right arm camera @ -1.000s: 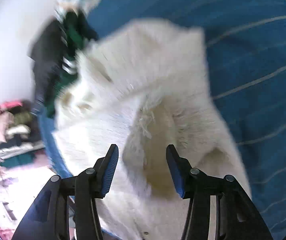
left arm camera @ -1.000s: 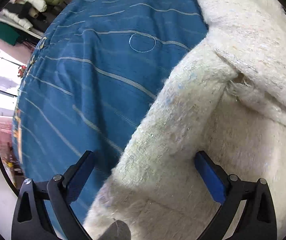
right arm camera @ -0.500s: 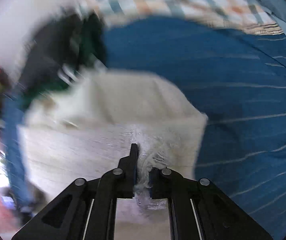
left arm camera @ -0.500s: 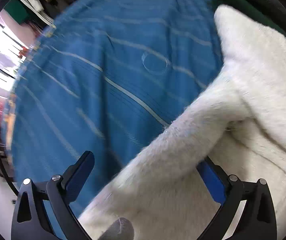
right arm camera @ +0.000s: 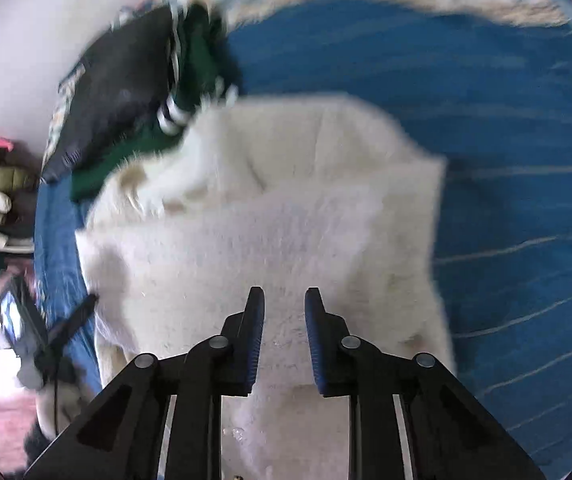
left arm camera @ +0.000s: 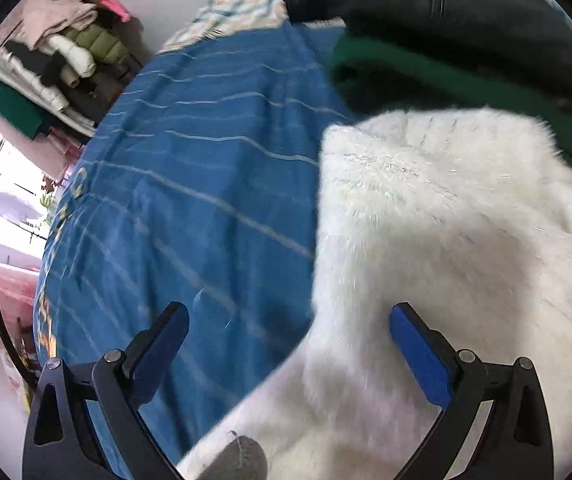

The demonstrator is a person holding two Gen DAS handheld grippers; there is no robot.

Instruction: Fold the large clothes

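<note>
left claw [left arm camera: 288,328]: spread wide, holding nothing | right claw [right arm camera: 284,320]: narrow gap, nothing gripped | white fuzzy garment [right arm camera: 269,220]: frame centre, on blue bedspread [right arm camera: 506,120] | dark clothes [right arm camera: 125,80]: upper left

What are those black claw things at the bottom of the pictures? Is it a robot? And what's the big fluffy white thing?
No robot here. A person holds a two-finger grabber in each hand, and a small camera on each grabber looks out along its fingers. So one picture is from the left gripper and the other from the right gripper. The blue pads are the fingertips.

The fluffy thing is a white sweater being folded on a bed with a blue striped cover. Behind it lie a green garment and a black garment. Far back there is a pile of clothes.

Both grabbers are open, the left much wider, and neither holds anything.
</note>
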